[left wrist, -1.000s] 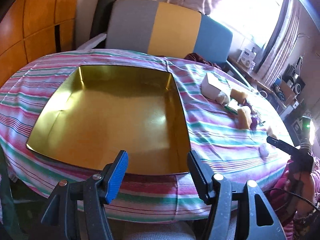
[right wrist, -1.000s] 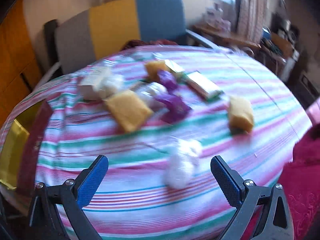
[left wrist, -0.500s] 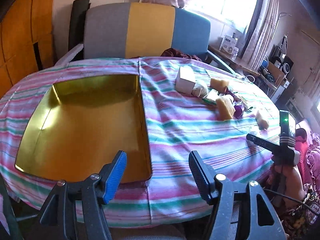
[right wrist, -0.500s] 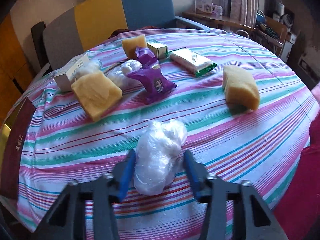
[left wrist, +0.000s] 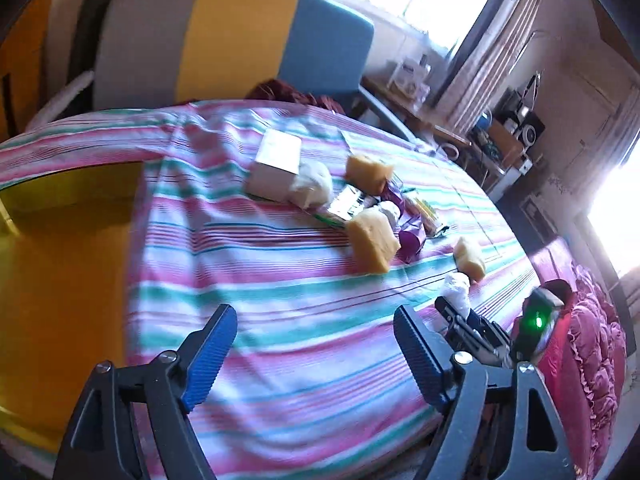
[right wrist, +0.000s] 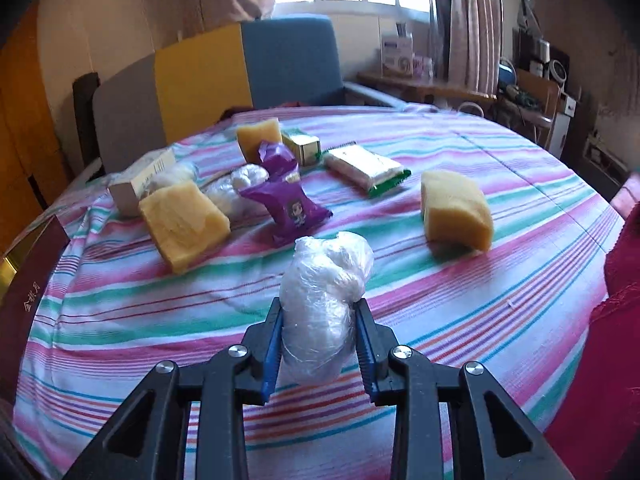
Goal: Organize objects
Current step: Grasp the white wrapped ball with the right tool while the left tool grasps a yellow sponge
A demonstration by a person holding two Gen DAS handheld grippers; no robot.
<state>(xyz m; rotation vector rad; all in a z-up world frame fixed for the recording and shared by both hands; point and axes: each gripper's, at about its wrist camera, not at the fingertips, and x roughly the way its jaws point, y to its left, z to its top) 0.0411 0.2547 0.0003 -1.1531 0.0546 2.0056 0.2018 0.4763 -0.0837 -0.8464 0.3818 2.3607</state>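
Right now the right claw [right wrist: 318,346] is clamped on the plastic-wrapped white bundle [right wrist: 326,300] — both blue pads press into its lower half, and its rounded top sticks up and forward beyond the fingertips. The bundle's long axis runs roughly along the claw's own pointing line, so it sits lengthwise in the grip rather than across it, low over the striped tabletop [right wrist: 520,272] near the front edge.

The relation that matters next is sideways: the gold tray [left wrist: 60,280] lies well to the left of the held bundle, at the left edge of the tabletop, with a broad band of bare cloth between them. In the right wrist view only a sliver of the tray's dark rim shows at far left. So, as I judge it, the carry has to go leftward across the cloth.

The left claw [left wrist: 316,360] is the nearer one to the tray — its jaws are opening with nothing between them, over the cloth just right of the tray.

Farther back, the other things wait in a loose cluster: a yellow sponge block [right wrist: 184,222], a purple packet [right wrist: 290,208], a second sponge [right wrist: 456,210] off to the right, then a white-and-green pack [right wrist: 366,168] and a small box [right wrist: 142,182].
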